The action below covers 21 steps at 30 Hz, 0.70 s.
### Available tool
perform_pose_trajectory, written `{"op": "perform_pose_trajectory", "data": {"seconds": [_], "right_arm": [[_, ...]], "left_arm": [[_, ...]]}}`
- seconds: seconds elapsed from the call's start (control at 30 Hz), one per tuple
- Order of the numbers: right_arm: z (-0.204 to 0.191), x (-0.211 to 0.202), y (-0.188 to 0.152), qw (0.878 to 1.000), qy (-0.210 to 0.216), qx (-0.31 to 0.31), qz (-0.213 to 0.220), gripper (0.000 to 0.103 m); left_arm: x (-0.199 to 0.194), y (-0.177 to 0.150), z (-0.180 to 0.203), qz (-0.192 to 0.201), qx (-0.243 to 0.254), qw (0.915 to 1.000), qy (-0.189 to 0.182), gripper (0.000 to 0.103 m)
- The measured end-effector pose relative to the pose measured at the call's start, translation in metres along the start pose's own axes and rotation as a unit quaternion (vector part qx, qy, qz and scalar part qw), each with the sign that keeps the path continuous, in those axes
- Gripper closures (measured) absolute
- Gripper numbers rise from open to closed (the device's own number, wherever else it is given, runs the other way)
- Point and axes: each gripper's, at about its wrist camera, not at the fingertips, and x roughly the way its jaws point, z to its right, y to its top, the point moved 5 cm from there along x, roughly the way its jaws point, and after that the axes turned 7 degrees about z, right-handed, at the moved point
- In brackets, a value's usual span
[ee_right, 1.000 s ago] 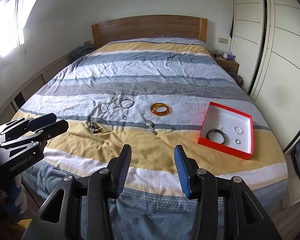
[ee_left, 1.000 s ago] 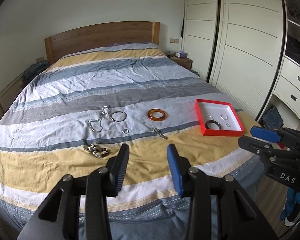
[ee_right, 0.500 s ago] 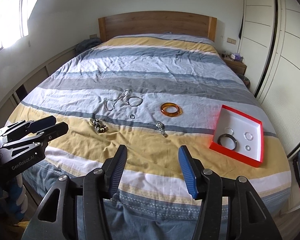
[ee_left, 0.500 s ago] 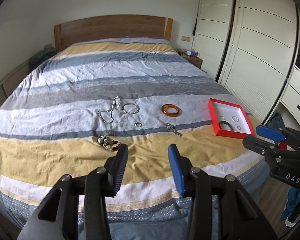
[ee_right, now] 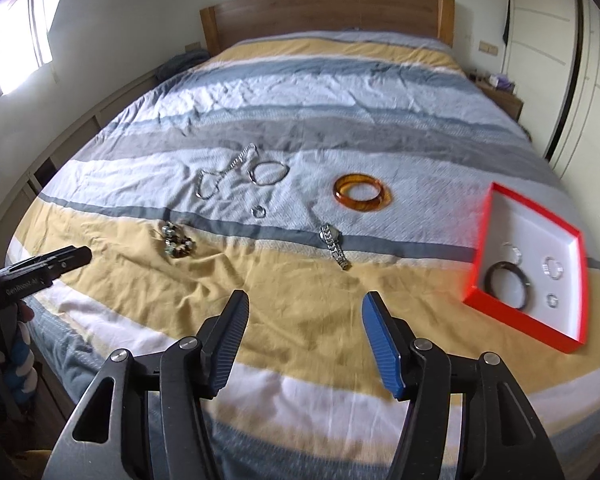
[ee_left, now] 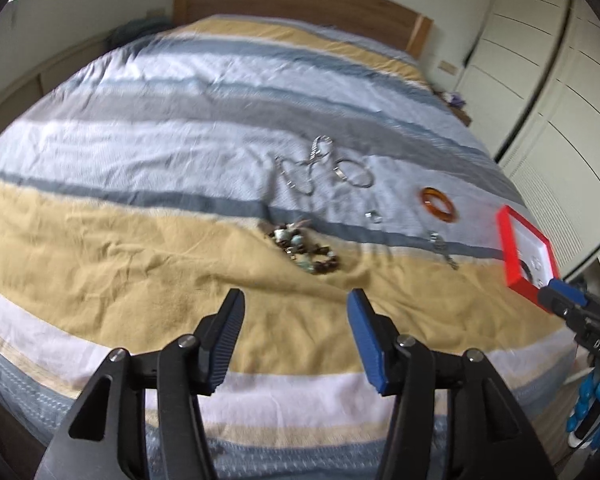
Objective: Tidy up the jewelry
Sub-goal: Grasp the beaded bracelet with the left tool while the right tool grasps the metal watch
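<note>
Loose jewelry lies on the striped bedspread (ee_right: 300, 92): a beaded bracelet (ee_left: 308, 252), a silver chain (ee_right: 224, 172), a thin silver bangle (ee_right: 269, 172), a small ring (ee_right: 258, 211), an amber bangle (ee_right: 362, 197) and a silver watch (ee_right: 334, 246). A red tray (ee_right: 485, 232) at the right holds a dark bangle (ee_right: 508, 282) and small silver rings. My left gripper (ee_left: 296, 300) hovers over the yellow stripe just short of the beaded bracelet, its jaws opening with nothing between them. My right gripper (ee_right: 305, 304) hangs short of the watch, jaws also opening, empty.
A wooden headboard (ee_right: 324, 12) closes the far end of the bed. White wardrobe doors (ee_right: 548, 52) and a bedside table (ee_right: 500, 96) stand at the right. A window (ee_right: 12, 36) lights the left wall. The bed's near edge runs below both grippers.
Both grippers have dropped and come closer to the bed, so the jewelry looks larger. The jaws of both stand wider than before. The left view has swung left and rolled.
</note>
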Motion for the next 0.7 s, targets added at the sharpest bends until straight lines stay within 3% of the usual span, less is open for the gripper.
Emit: {"op": "perform_pose_trajectory", "data": {"seconds": [0.33,0.53,0.7], "right_arm": [[0.026,0.095,0.006,0.999,0.020,0.009,-0.033,0.042],[0.041,0.139,0.015,0.999,0.015,0.013,-0.039,0.042],[0.049,0.174,0.015,0.998,0.017,0.016,-0.052,0.043]], "left_arm": [[0.096,0.008,-0.004,-0.063,-0.059,0.9962,-0.008,0.051],[0.150,0.004,-0.014,-0.087,-0.083,0.9923,0.031,0.051],[0.165,0.005,-0.010,-0.073,-0.054,0.9939,0.062,0.052]]}}
